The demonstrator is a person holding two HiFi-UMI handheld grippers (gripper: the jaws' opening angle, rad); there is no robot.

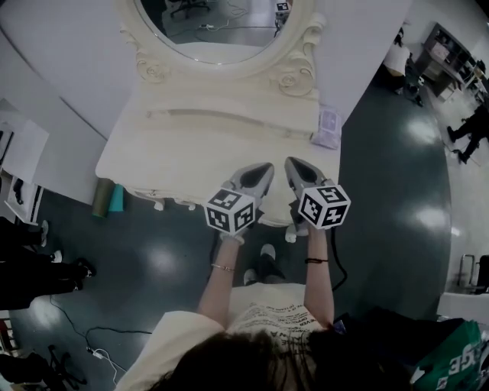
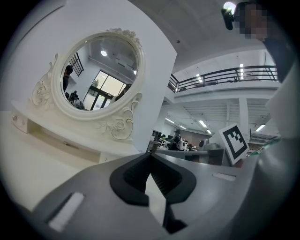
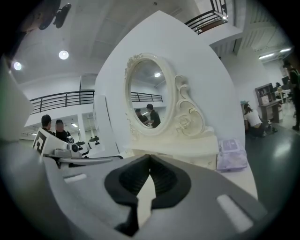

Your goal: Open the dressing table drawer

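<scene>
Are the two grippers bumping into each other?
Apart. In the head view, a strip of the cream dressing table shows between the tips of the left gripper and the right gripper.

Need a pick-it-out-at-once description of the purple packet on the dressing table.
Start at the cream dressing table with the oval mirror in a carved frame. Go to the tabletop's right end, beside the raised shelf under the mirror: the purple packet lies flat there. It is the only pale purple thing and the only loose one on the top; all around it is cream.
</scene>
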